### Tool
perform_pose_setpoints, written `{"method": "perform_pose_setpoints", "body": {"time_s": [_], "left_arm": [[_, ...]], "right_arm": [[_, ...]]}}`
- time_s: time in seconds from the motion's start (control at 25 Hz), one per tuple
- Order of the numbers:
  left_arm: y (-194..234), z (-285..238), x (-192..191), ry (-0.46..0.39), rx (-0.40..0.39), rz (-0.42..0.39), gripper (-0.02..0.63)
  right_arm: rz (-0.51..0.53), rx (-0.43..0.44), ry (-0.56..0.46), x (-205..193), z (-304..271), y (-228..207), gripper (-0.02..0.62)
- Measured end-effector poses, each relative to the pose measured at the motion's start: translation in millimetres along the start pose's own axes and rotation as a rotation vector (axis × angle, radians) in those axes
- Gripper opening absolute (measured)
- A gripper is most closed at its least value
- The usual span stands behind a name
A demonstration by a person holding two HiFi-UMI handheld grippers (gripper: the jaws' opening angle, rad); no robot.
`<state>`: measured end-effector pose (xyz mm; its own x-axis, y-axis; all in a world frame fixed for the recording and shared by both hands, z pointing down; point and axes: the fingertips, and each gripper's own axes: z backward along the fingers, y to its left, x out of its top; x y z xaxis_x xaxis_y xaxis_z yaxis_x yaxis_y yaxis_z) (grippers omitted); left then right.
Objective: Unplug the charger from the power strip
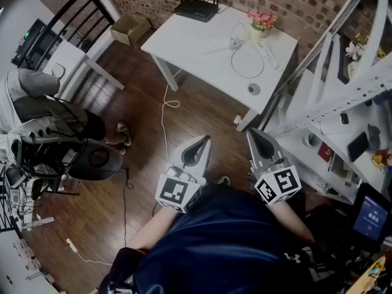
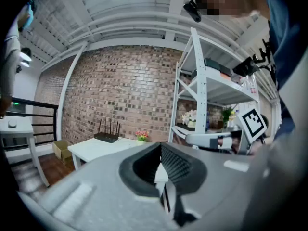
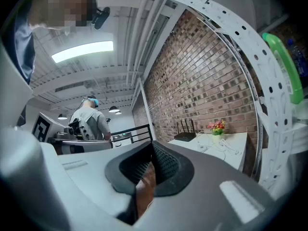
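A white power strip (image 1: 214, 43) lies on the white table (image 1: 184, 48) at the far side of the room. A white charger (image 1: 235, 41) is plugged into its right end, and the charger's white cable (image 1: 248, 65) loops over the tabletop. My left gripper (image 1: 204, 141) and right gripper (image 1: 251, 133) are held close to my body, well short of the table and side by side. Both are shut and hold nothing. The right gripper view shows the table (image 3: 231, 148) and cable (image 3: 217, 143) ahead beyond its closed jaws. The left gripper view shows the table (image 2: 94, 149) far off.
A black router (image 1: 196, 8) and a flower pot (image 1: 261, 22) stand on the table. A cardboard box (image 1: 130, 28) sits to its left on the floor. White shelving (image 1: 343, 103) fills the right. An office chair (image 1: 67, 146) stands left. A cord (image 1: 165, 112) trails over the wooden floor.
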<state>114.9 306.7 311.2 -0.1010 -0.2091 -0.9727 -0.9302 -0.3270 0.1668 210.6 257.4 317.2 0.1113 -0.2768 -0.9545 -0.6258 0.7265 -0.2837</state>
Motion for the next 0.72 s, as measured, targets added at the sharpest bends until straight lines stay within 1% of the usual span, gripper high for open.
{"method": "perform_pose_setpoints", "body": {"time_s": [0.16, 0.28, 0.4, 0.52, 0.64, 0.72], "left_arm": [[22, -15, -1, 0.004, 0.000, 0.006, 0.005], [44, -33, -3, 0.012, -0.017, 0.017, 0.006], [73, -61, 1, 0.001, -0.041, 0.018, 0.006], [101, -95, 17, 0.006, -0.082, 0.025, 0.005], [132, -123, 29, 0.011, -0.119, 0.031, 0.006], [156, -136, 29, 0.007, -0.132, 0.041, 0.006]], "right_arm": [[0.004, 0.005, 0.010, -3, -27, -5, 0.011], [0.011, -0.012, 0.017, -4, -52, -14, 0.011], [0.014, -0.055, 0.019, 0, -82, -34, 0.011], [0.013, -0.101, 0.019, 10, -115, -54, 0.011], [0.011, -0.142, 0.039, 16, -149, -67, 0.011], [0.013, -0.173, 0.057, 17, -171, -74, 0.011]]}}
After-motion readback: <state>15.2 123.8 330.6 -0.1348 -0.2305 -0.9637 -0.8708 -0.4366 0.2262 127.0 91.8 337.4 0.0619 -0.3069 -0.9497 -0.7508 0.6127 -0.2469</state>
